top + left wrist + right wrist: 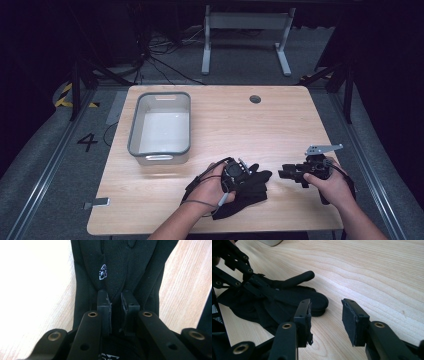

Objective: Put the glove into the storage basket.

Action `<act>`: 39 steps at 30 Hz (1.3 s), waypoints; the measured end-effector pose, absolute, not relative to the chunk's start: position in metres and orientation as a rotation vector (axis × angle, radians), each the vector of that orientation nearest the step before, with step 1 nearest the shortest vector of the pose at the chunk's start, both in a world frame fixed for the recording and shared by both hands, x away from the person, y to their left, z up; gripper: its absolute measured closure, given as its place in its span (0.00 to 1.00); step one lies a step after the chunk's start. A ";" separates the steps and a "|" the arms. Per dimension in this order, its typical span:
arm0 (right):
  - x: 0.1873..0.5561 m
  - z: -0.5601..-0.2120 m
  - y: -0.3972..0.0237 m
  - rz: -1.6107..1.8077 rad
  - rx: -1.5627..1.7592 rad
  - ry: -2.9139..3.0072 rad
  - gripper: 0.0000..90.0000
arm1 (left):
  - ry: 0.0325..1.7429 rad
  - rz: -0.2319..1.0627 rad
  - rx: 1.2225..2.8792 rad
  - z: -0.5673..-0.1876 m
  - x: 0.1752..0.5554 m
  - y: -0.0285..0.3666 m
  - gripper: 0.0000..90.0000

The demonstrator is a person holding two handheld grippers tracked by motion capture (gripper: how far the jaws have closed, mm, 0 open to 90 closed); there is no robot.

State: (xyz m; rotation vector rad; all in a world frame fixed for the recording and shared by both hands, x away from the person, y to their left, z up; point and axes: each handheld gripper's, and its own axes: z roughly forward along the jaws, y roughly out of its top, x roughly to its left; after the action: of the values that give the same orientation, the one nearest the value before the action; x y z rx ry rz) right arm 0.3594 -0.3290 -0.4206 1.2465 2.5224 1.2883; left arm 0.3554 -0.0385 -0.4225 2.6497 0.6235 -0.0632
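A black glove (pixel 250 192) lies crumpled on the wooden table (pixel 260 130) near its front edge. My left gripper (pixel 246 175) comes down on it from above. In the left gripper view the jaws stand almost together on a raised fold of the glove (pixel 120 265), beside a small white logo (pixel 103 272). My right gripper (pixel 287 175) sits just right of the glove, pointing left at it. Its jaws are apart with only bare table between them (pixel 325 320). The glove's fingers (pixel 297 280) lie a little beyond its left jaw.
A grey bin (pixel 134 125) with a white inside stands at the table's back left. A round cable hole (pixel 255 99) is near the far edge. Beyond the table are a white desk frame (pixel 245 20) and cables on the floor.
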 end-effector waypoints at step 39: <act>0.358 -0.420 -0.328 1.312 1.232 2.518 0.63 | 0.555 -0.049 2.725 -0.441 0.343 -0.051 0.13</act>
State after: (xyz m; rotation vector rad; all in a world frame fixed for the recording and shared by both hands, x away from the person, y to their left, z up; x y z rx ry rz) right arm 0.3579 -0.3285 -0.4199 1.2318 2.5177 1.3117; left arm 0.3428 -0.0509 -0.4407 2.7251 0.5547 -0.0494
